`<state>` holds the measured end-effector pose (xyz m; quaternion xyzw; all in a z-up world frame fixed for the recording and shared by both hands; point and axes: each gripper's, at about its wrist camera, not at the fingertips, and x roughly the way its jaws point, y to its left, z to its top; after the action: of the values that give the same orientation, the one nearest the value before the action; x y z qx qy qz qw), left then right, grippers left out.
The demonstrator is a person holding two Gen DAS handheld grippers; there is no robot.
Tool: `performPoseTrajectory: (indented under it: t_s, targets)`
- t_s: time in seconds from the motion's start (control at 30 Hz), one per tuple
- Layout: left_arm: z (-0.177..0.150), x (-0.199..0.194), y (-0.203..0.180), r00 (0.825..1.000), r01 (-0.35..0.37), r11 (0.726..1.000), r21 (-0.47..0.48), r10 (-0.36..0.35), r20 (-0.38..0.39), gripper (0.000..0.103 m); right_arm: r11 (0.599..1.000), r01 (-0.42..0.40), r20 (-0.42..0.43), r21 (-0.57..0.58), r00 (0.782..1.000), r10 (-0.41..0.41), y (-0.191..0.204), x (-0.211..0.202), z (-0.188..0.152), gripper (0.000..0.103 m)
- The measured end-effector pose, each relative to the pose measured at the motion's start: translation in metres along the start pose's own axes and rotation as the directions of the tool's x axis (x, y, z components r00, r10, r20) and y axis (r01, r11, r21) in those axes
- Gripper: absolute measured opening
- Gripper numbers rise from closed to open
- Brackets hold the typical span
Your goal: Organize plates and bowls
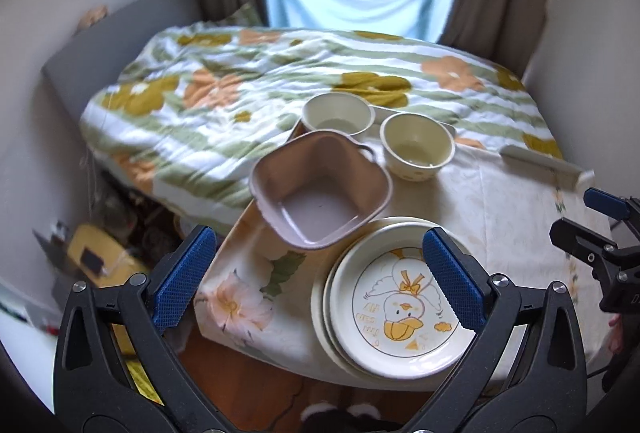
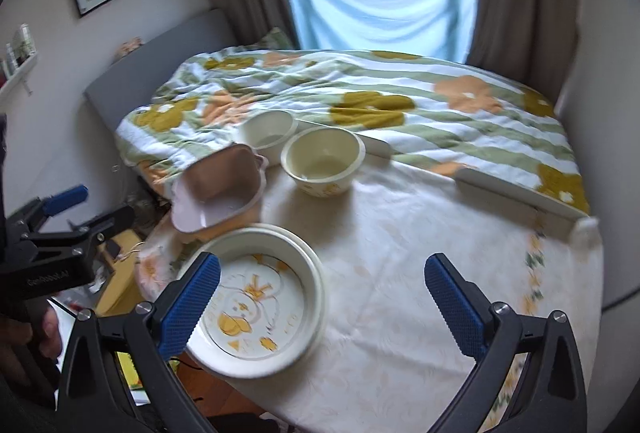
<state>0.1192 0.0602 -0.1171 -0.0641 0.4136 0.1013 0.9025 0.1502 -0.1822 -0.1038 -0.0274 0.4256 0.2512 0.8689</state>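
Bowls (image 1: 416,147) behind the pink dish (image 1: 320,193), duck plates (image 1: 400,297) nearest me.
Left gripper (image 1: 320,275) and right gripper (image 2: 322,299) both gape empty; plate lettering unreadable.

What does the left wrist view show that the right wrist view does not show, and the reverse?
Only the left wrist view shows the full duck drawing on the top plate, the plates stacked beneath it, and the right gripper at its right edge. Only the right wrist view shows the wall shelf with small items, the left gripper at its left edge, and the bare right part of the tablecloth. Both show the pink square dish, two cream bowls behind it, the floral bed cover, and open jaws.
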Motion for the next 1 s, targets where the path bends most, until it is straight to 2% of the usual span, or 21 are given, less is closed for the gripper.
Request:
performPoseTrajectory:
  t_s: [0.07,0.13,0.2,0.33,0.4,0.43,0.5,0.6,0.63,0.7,0.77,0.87,0.9,0.93,1.0]
  targets:
    - [0.000,0.011,0.016,0.999,-0.003,0.998,-0.070,0.000,-0.032,0.103,0.999,-0.036,-0.046,-0.013,0.998,0.035,0.001,0.019,0.014,0.102]
    - [0.001,0.024,0.033,0.998,-0.005,0.990,-0.142,-0.004,-0.066,0.103,0.992,-0.129,-0.121,-0.001,0.984,0.128,0.002,0.046,0.027,0.102]
    - [0.002,0.041,0.046,0.995,-0.005,0.980,-0.201,-0.015,-0.099,0.103,0.983,-0.184,-0.168,0.007,0.969,0.182,0.005,0.070,0.036,0.102]
    - [0.001,0.082,0.064,0.986,0.017,0.953,-0.304,-0.067,-0.154,0.102,0.969,-0.243,-0.216,-0.033,0.949,0.231,0.020,0.116,0.053,0.102]
    - [0.000,0.103,0.070,0.978,0.025,0.937,-0.348,-0.095,-0.185,0.100,0.959,-0.278,-0.253,-0.044,0.932,0.259,0.029,0.139,0.058,0.095]
    - [0.000,0.112,0.072,0.974,0.031,0.931,-0.365,-0.110,-0.197,0.095,0.953,-0.300,-0.277,-0.045,0.920,0.277,0.033,0.151,0.060,0.093]
    - [-0.001,0.131,0.073,0.965,0.036,0.923,-0.382,-0.131,-0.226,0.086,0.945,-0.324,-0.317,-0.048,0.902,0.293,0.038,0.174,0.063,0.080]
    - [-0.001,0.156,0.074,0.953,0.028,0.920,-0.392,-0.143,-0.269,0.071,0.937,-0.347,-0.368,-0.050,0.878,0.305,0.047,0.204,0.067,0.066]
    - [-0.001,0.165,0.074,0.949,0.026,0.919,-0.394,-0.147,-0.280,0.065,0.934,-0.353,-0.382,-0.050,0.871,0.309,0.050,0.212,0.068,0.064]
    - [0.001,0.177,0.075,0.943,0.020,0.920,-0.391,-0.148,-0.298,0.061,0.931,-0.360,-0.407,-0.054,0.860,0.309,0.054,0.227,0.070,0.059]
    - [0.003,0.187,0.075,0.939,0.019,0.921,-0.390,-0.150,-0.310,0.052,0.930,-0.363,-0.420,-0.062,0.854,0.306,0.057,0.237,0.071,0.056]
    - [0.007,0.201,0.077,0.935,0.014,0.923,-0.384,-0.148,-0.322,0.046,0.929,-0.359,-0.437,-0.086,0.852,0.289,0.062,0.249,0.073,0.048]
    - [0.009,0.205,0.078,0.934,0.011,0.924,-0.381,-0.146,-0.327,0.042,0.928,-0.356,-0.440,-0.109,0.854,0.276,0.064,0.250,0.074,0.046]
    - [0.010,0.207,0.078,0.933,0.012,0.924,-0.383,-0.148,-0.328,0.033,0.925,-0.357,-0.443,-0.126,0.855,0.270,0.067,0.252,0.076,0.045]
    - [0.011,0.212,0.078,0.931,0.005,0.927,-0.374,-0.141,-0.337,0.025,0.927,-0.346,-0.446,-0.148,0.859,0.250,0.068,0.256,0.077,0.035]
